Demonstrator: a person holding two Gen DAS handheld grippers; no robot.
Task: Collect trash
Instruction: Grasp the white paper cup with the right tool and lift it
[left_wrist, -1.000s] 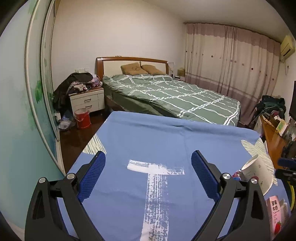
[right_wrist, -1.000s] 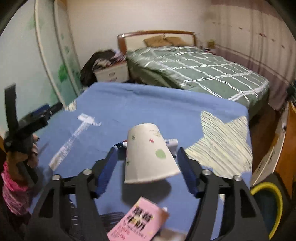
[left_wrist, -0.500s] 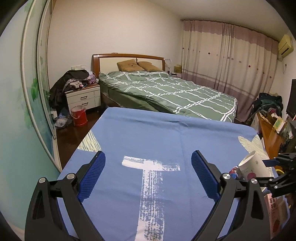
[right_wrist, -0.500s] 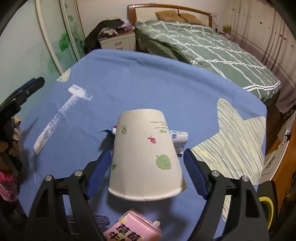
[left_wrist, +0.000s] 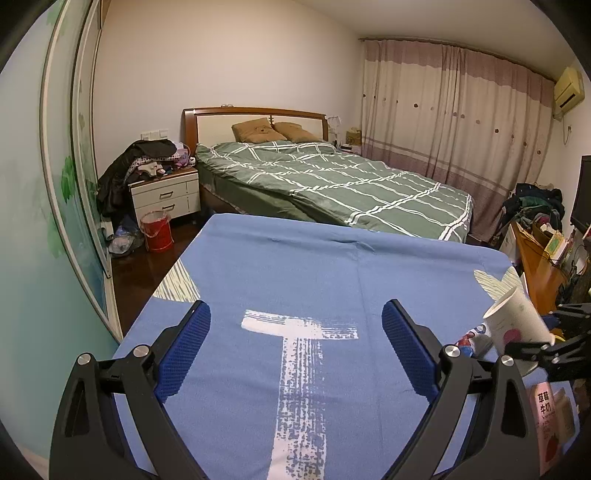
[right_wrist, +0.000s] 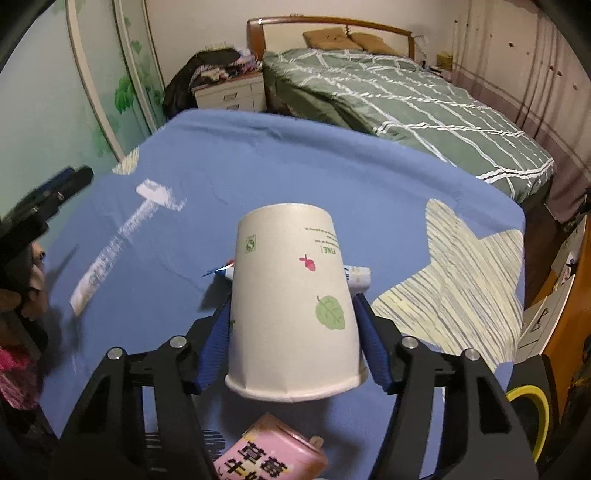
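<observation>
A white paper cup (right_wrist: 291, 288) with leaf and berry prints lies tilted on the blue table cloth (right_wrist: 332, 177), its rim toward me. My right gripper (right_wrist: 293, 302) straddles it. The jaws are closing, and both blue pads (right_wrist: 218, 336) now lie against the cup's walls. Behind the cup lies a squeezed tube (right_wrist: 356, 275). A pink milk carton (right_wrist: 273, 454) rests just below the cup. In the left wrist view the cup (left_wrist: 515, 321) shows at the far right, beside the tube (left_wrist: 474, 334) and carton (left_wrist: 546, 417). My left gripper (left_wrist: 295, 308) hovers open over bare cloth, holding nothing.
A dark bin with a yellow rim (right_wrist: 528, 398) stands beside the table at the lower right. A green-covered bed (left_wrist: 332, 184) lies beyond the table. A red bin (left_wrist: 157, 230) sits by the nightstand (left_wrist: 166, 195). A wooden desk (left_wrist: 539, 266) is at the right.
My right gripper has come down around the cup and its jaws have narrowed onto the cup's sides. The left gripper has stayed put and open.
</observation>
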